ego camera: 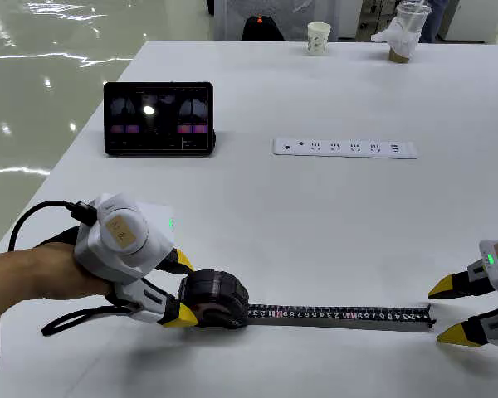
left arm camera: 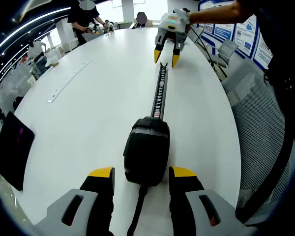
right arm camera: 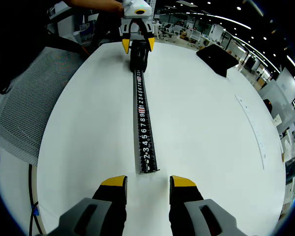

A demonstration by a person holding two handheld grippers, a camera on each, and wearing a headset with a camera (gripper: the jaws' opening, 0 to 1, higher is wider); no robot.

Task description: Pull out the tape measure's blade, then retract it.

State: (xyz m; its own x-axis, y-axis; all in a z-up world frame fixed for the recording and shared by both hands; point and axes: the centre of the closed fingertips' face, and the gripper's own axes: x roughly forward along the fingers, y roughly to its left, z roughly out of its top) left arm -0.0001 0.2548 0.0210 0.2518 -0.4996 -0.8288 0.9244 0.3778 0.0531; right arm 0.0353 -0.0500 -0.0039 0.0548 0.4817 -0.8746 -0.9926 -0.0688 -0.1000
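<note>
Table (ego camera: 315,215) was plain white. Tape (ego camera: 214,298) case was black w/ a ribbed look; blade (ego camera: 340,316) dark w/ white numerals, a few red marks. L gripper (ego camera: 183,288): white & grey body, black jaws, yellow tips. R gripper (ego camera: 444,313): same colours, plus a green light (ego camera: 490,259). Cable (ego camera: 17,232) was black. Tablet (ego camera: 158,118) was black, screen dark w/ purple-pink patches. Power strip (ego camera: 344,148) was white w/ dark sockets. Cup (ego camera: 318,37) was white w/ a faint green print. Chair (right arm camera: 44,83) was grey mesh.
</note>
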